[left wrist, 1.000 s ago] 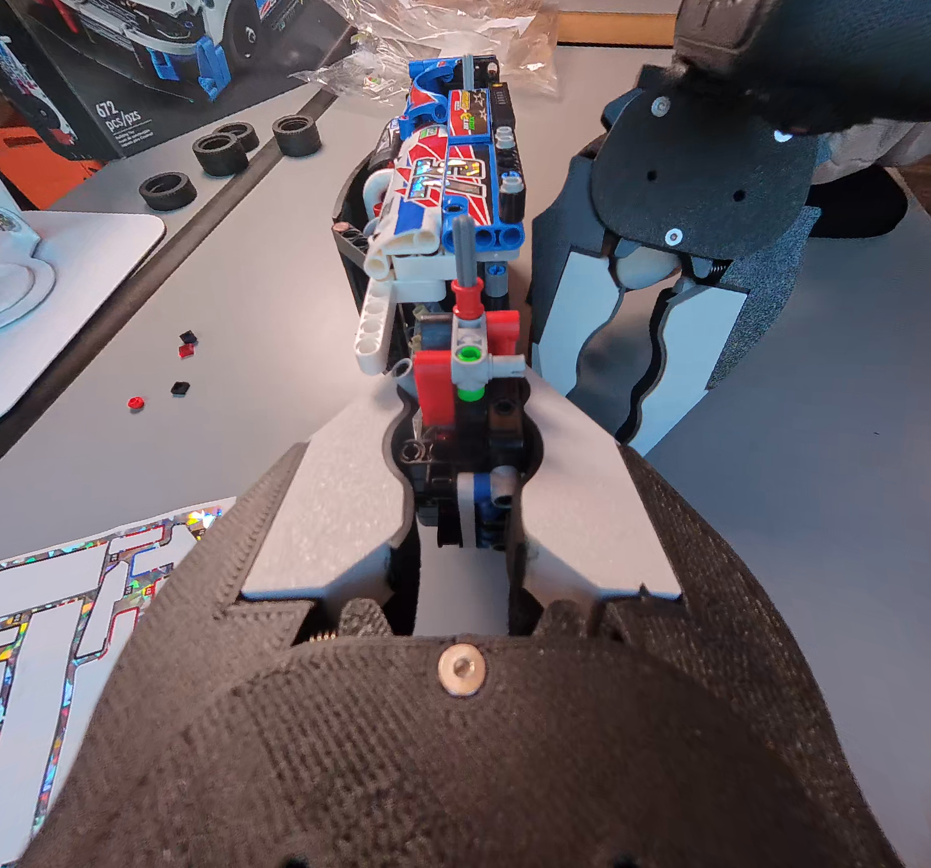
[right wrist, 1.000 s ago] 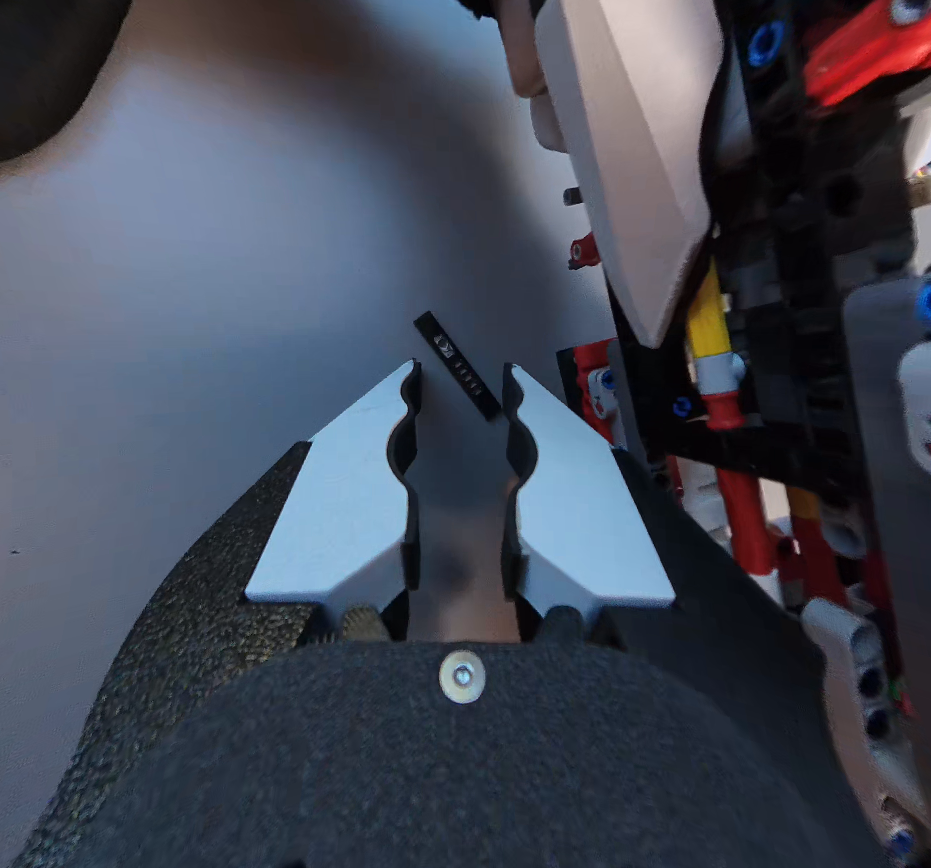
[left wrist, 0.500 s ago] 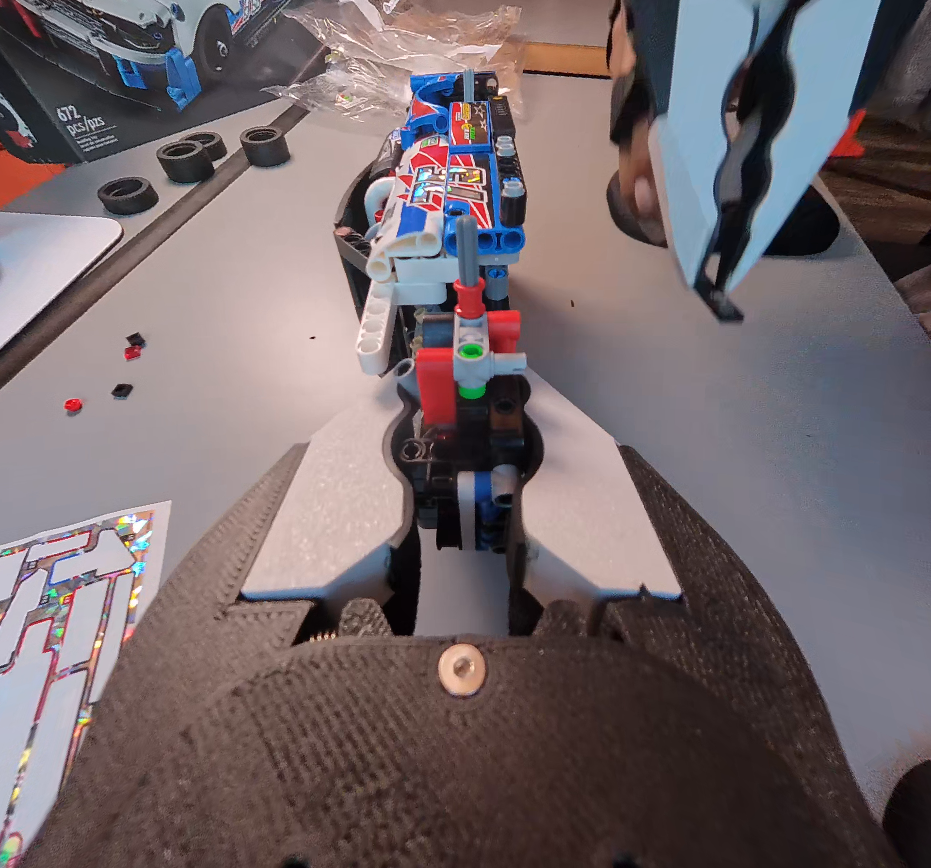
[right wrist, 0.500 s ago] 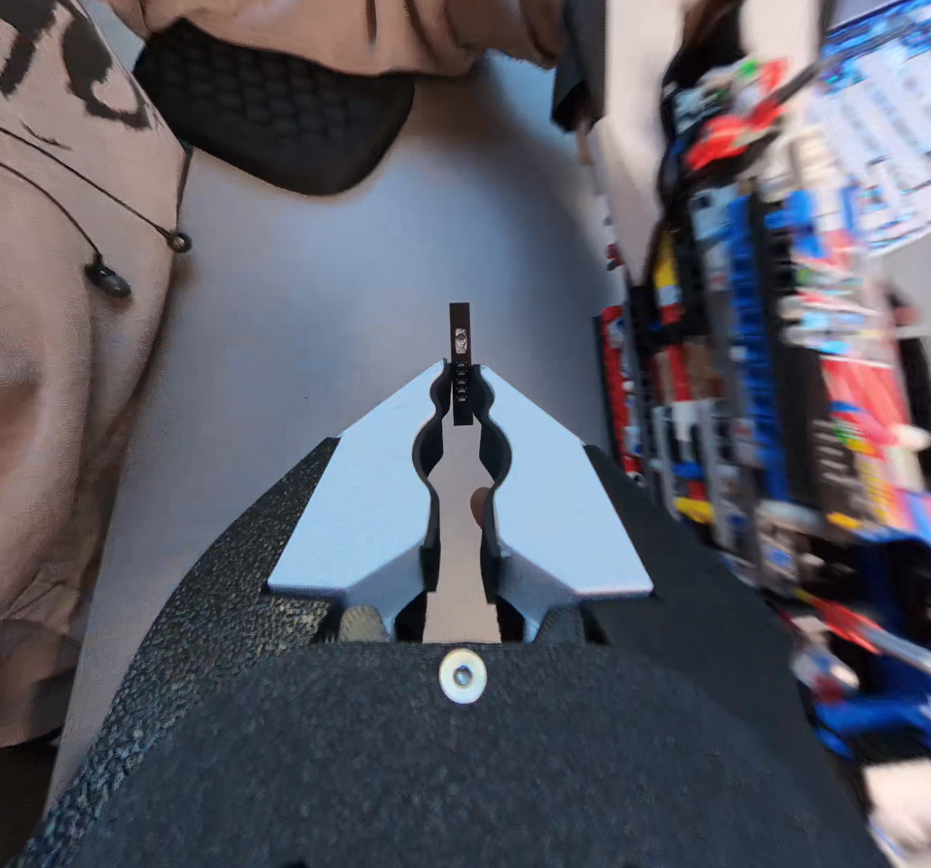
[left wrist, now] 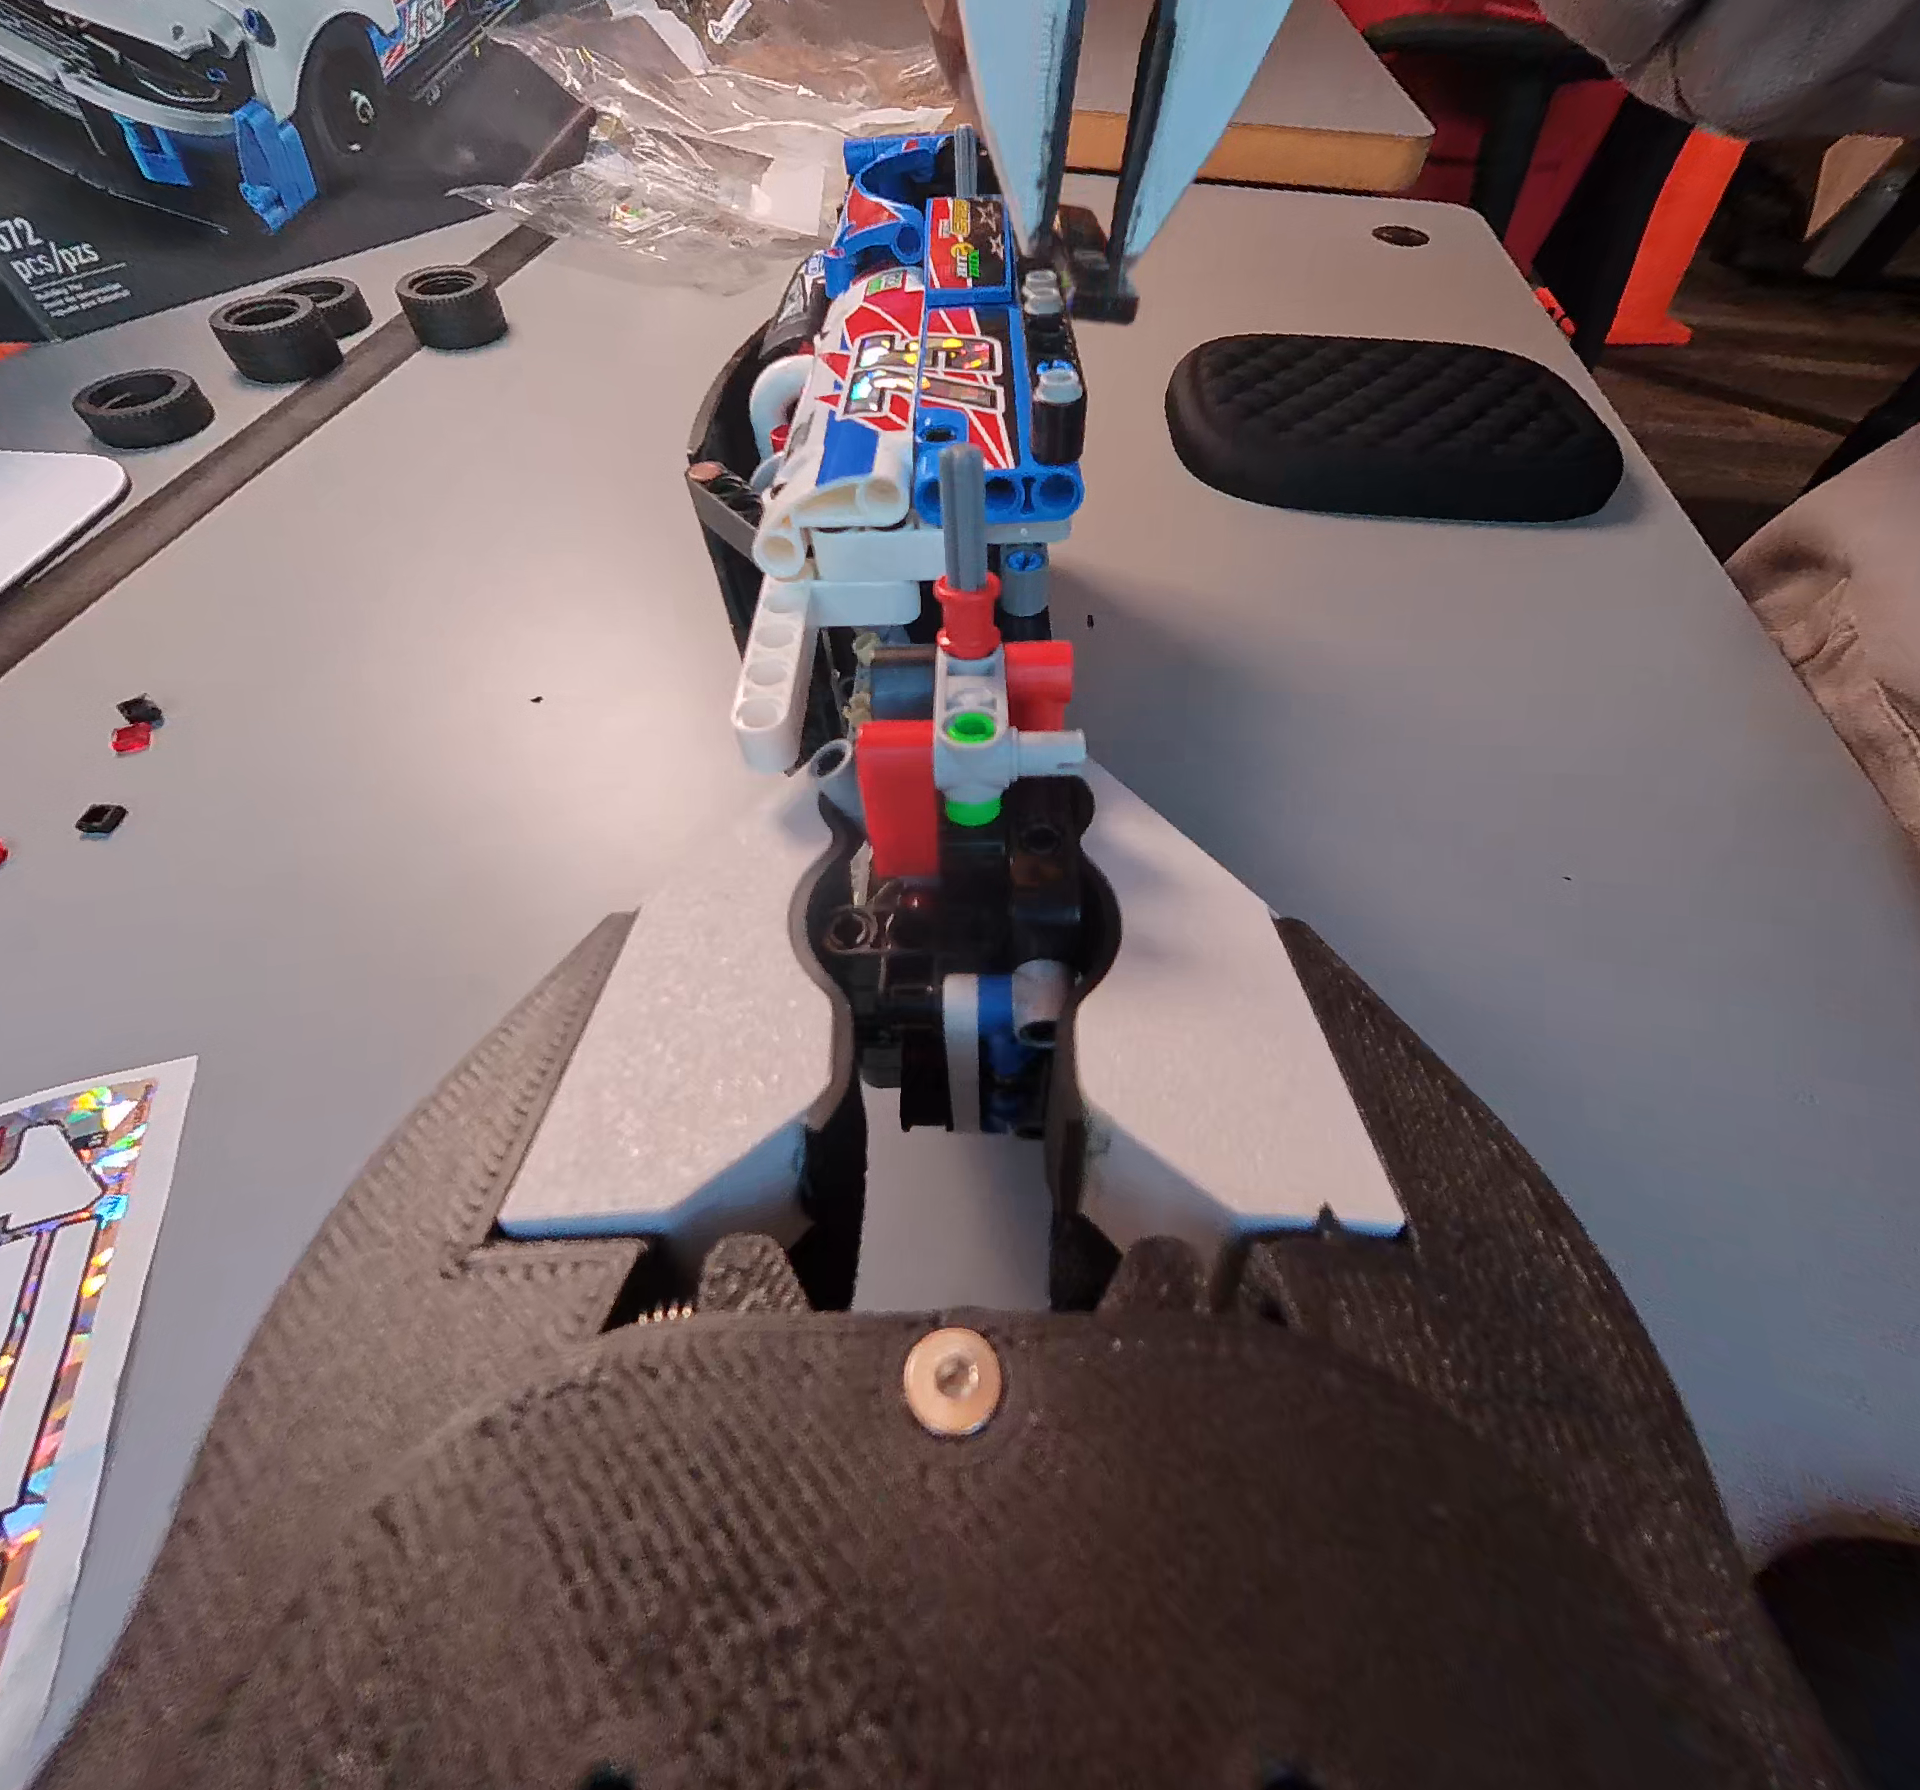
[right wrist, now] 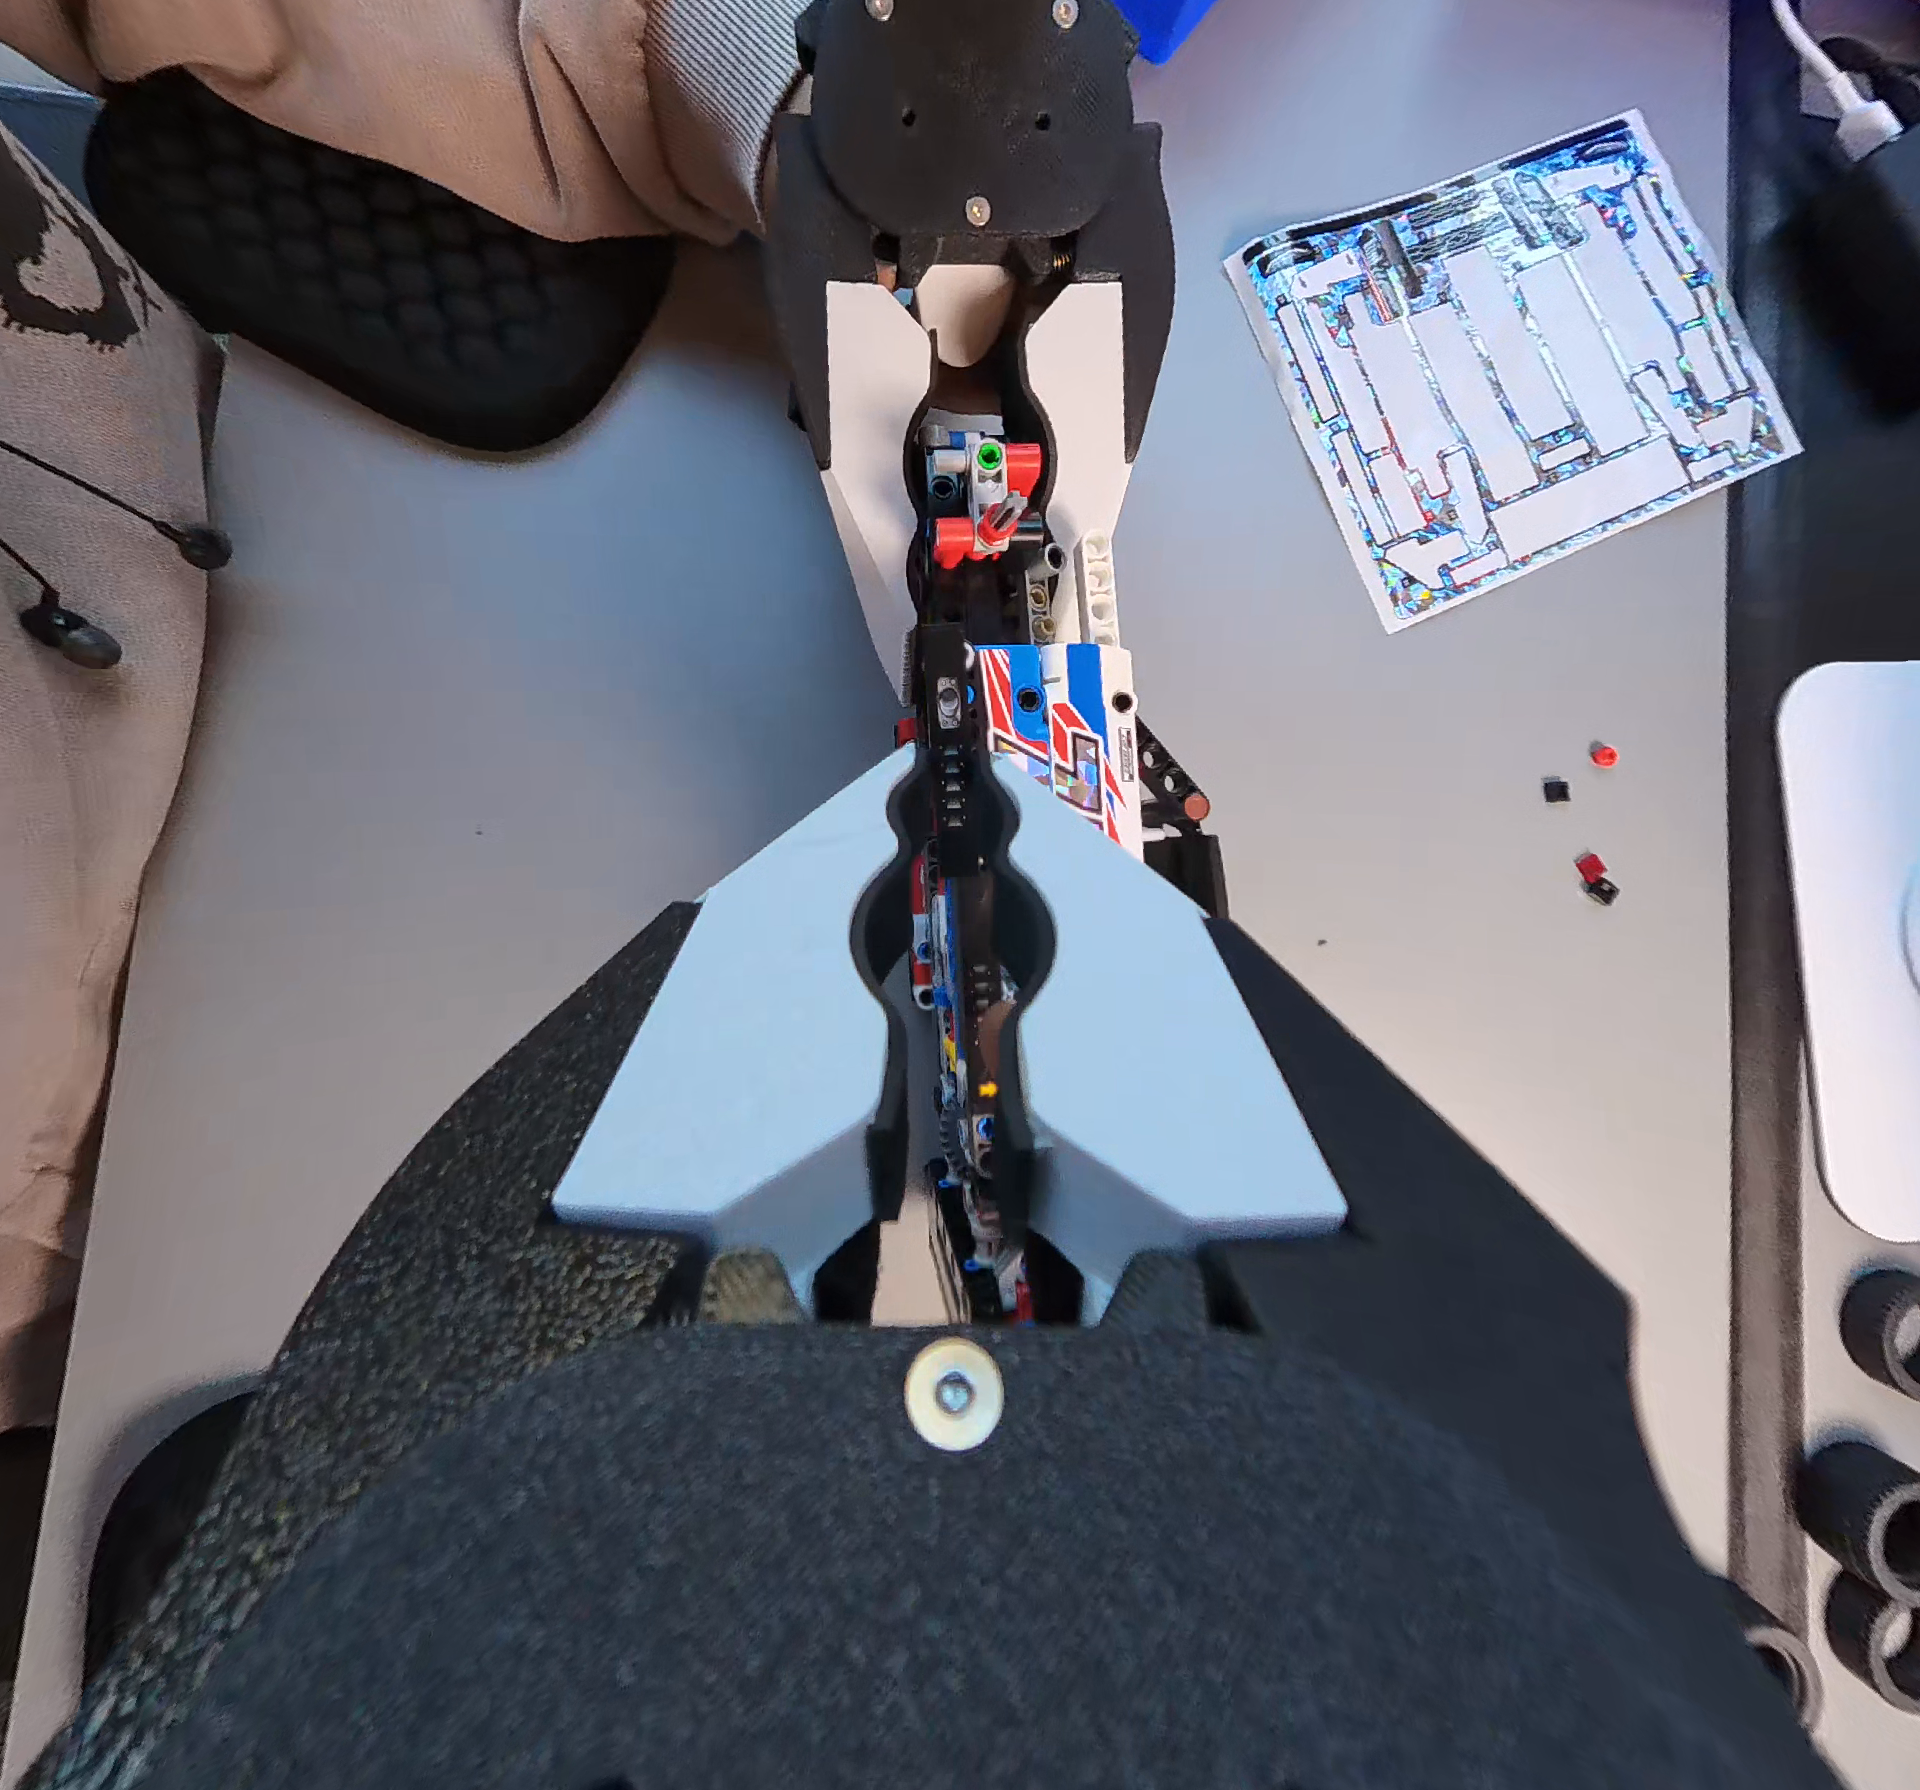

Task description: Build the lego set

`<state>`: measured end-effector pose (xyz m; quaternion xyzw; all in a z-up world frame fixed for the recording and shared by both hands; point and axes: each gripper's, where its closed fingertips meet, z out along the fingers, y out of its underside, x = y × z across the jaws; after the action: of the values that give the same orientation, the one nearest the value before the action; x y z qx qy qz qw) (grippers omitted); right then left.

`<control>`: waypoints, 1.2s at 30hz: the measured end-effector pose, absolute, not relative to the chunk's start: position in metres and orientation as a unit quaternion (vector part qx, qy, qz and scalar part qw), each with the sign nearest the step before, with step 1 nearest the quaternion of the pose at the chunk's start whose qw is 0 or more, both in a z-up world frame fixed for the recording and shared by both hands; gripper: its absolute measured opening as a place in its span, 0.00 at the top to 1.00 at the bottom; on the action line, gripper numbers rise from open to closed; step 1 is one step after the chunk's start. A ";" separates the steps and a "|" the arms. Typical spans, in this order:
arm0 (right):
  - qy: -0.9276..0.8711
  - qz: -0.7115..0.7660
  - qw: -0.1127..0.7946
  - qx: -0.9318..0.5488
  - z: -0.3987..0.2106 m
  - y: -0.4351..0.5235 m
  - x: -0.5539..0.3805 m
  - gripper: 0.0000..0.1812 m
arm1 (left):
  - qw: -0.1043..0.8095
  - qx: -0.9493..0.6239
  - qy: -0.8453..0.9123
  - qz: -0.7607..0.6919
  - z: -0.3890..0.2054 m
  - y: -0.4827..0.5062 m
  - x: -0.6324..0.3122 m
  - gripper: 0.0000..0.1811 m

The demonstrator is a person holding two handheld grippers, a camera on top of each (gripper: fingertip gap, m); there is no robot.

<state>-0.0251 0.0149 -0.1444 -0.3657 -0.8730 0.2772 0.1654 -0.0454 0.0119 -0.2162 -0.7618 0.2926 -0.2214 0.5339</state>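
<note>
The left tool [left wrist: 961, 919] is clamped on the near end of the partly built blue, white, red and black lego car body [left wrist: 925, 410], which is held on its side over the grey worktop [left wrist: 1455, 805], as it was half a second ago. What differs lies farther off: the right tool [left wrist: 1081, 213], then raised to the right of the model, has been brought over the model's far end, fingers pointing down. In the right wrist view the right tool [right wrist: 954, 784] is seen narrowed onto a thin black studded lego strip [right wrist: 951, 753], which is held against the black edge of the car body [right wrist: 1049, 722]; whether it is seated there cannot be told. A second ago that strip lay on the worktop between parted fingers.

To the left, near the tool, a holographic sticker sheet [left wrist: 62, 1273] lies flat, and small red and black lego bits [left wrist: 130, 727] are scattered beyond it. Four black rubber tyres [left wrist: 281, 332] stand farther back, beside the printed lego box with a white race car picture [left wrist: 208, 26], on which writing is carried. Clear plastic bags [left wrist: 707, 109] lie behind the model. A black padded wrist rest [left wrist: 1392, 421] lies to the right, well apart from the model.
</note>
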 end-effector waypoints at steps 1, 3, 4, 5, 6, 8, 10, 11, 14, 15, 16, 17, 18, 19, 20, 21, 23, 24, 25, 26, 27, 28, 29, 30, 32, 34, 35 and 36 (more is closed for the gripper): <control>-0.873 0.278 0.164 -0.367 -0.146 0.015 -0.026 0.98 | 0.534 -0.761 0.292 -0.223 -0.217 0.012 -0.046 0.82; -0.870 0.283 0.157 -0.371 -0.148 0.015 -0.027 0.98 | 0.535 -0.760 0.293 -0.223 -0.217 0.012 -0.046 0.82; -0.869 0.284 0.154 -0.373 -0.149 0.016 -0.028 0.98 | 0.535 -0.760 0.293 -0.224 -0.217 0.012 -0.046 0.82; -0.870 0.284 0.152 -0.374 -0.150 0.016 -0.028 0.98 | 0.535 -0.760 0.293 -0.224 -0.217 0.012 -0.046 0.82; -0.870 0.284 0.149 -0.374 -0.151 0.016 -0.029 0.98 | 0.535 -0.760 0.293 -0.225 -0.218 0.012 -0.046 0.82; -0.870 0.284 0.148 -0.375 -0.152 0.016 -0.030 0.98 | 0.535 -0.760 0.292 -0.226 -0.218 0.012 -0.047 0.82; -0.871 0.282 0.145 -0.374 -0.153 0.016 -0.031 0.98 | 0.534 -0.760 0.292 -0.226 -0.219 0.012 -0.047 0.82; -0.872 0.280 0.144 -0.375 -0.153 0.017 -0.031 0.98 | 0.534 -0.761 0.292 -0.226 -0.219 0.012 -0.047 0.82; -0.875 0.273 0.139 -0.374 -0.154 0.016 -0.031 0.98 | 0.533 -0.761 0.292 -0.227 -0.220 0.012 -0.047 0.82; -0.876 0.270 0.137 -0.375 -0.154 0.016 -0.031 0.98 | 0.533 -0.761 0.293 -0.226 -0.220 0.012 -0.047 0.82; -0.877 0.266 0.136 -0.376 -0.154 0.016 -0.031 0.98 | 0.532 -0.762 0.293 -0.227 -0.221 0.012 -0.047 0.82; -0.879 0.263 0.134 -0.374 -0.155 0.016 -0.031 0.98 | 0.531 -0.762 0.294 -0.227 -0.222 0.012 -0.047 0.82; -0.880 0.261 0.132 -0.374 -0.155 0.016 -0.031 0.98 | 0.531 -0.762 0.294 -0.227 -0.222 0.012 -0.047 0.82; -0.881 0.258 0.129 -0.374 -0.156 0.016 -0.031 0.98 | 0.530 -0.762 0.294 -0.227 -0.223 0.012 -0.047 0.82; -0.883 0.256 0.128 -0.373 -0.156 0.015 -0.031 0.98 | 0.529 -0.763 0.294 -0.227 -0.224 0.012 -0.047 0.82; -0.883 0.255 0.127 -0.372 -0.157 0.015 -0.031 0.98 | 0.528 -0.763 0.294 -0.228 -0.225 0.012 -0.047 0.82; -0.885 0.252 0.127 -0.371 -0.158 0.015 -0.032 0.98 | 0.525 -0.765 0.294 -0.229 -0.227 0.012 -0.047 0.82; -0.885 0.252 0.127 -0.370 -0.159 0.015 -0.033 0.98 | 0.526 -0.764 0.292 -0.231 -0.227 0.012 -0.047 0.82; -0.885 0.253 0.128 -0.370 -0.159 0.016 -0.033 0.98 | 0.527 -0.764 0.291 -0.232 -0.227 0.012 -0.047 0.82; -0.884 0.254 0.129 -0.370 -0.159 0.016 -0.033 0.98 | 0.527 -0.764 0.291 -0.232 -0.227 0.012 -0.047 0.82; -0.884 0.255 0.130 -0.370 -0.159 0.016 -0.033 0.98 | 0.528 -0.764 0.290 -0.233 -0.227 0.012 -0.047 0.82; -0.884 0.256 0.130 -0.370 -0.159 0.016 -0.034 0.98 | 0.528 -0.763 0.289 -0.234 -0.227 0.012 -0.047 0.82; -0.883 0.258 0.129 -0.370 -0.159 0.016 -0.033 0.98 | 0.530 -0.762 0.289 -0.234 -0.226 0.012 -0.047 0.82; -0.882 0.259 0.128 -0.371 -0.159 0.016 -0.033 0.98 | 0.531 -0.762 0.289 -0.233 -0.226 0.012 -0.047 0.82; -0.882 0.260 0.128 -0.372 -0.159 0.016 -0.033 0.97 | 0.534 -0.761 0.287 -0.232 -0.226 0.012 -0.047 0.82; -0.882 0.257 0.135 -0.371 -0.159 0.016 -0.033 0.98 | 0.537 -0.761 0.284 -0.228 -0.226 0.013 -0.048 0.81; -0.883 0.255 0.137 -0.370 -0.159 0.017 -0.034 0.98 | 0.538 -0.761 0.282 -0.227 -0.226 0.014 -0.047 0.81; -0.883 0.254 0.139 -0.369 -0.159 0.017 -0.034 0.98 | 0.540 -0.761 0.281 -0.227 -0.225 0.014 -0.047 0.80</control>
<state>-0.0336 0.0167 -0.1591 -0.3690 -0.8831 0.2541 0.1392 -0.0472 0.0144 -0.2254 -0.7605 0.2808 -0.2267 0.5398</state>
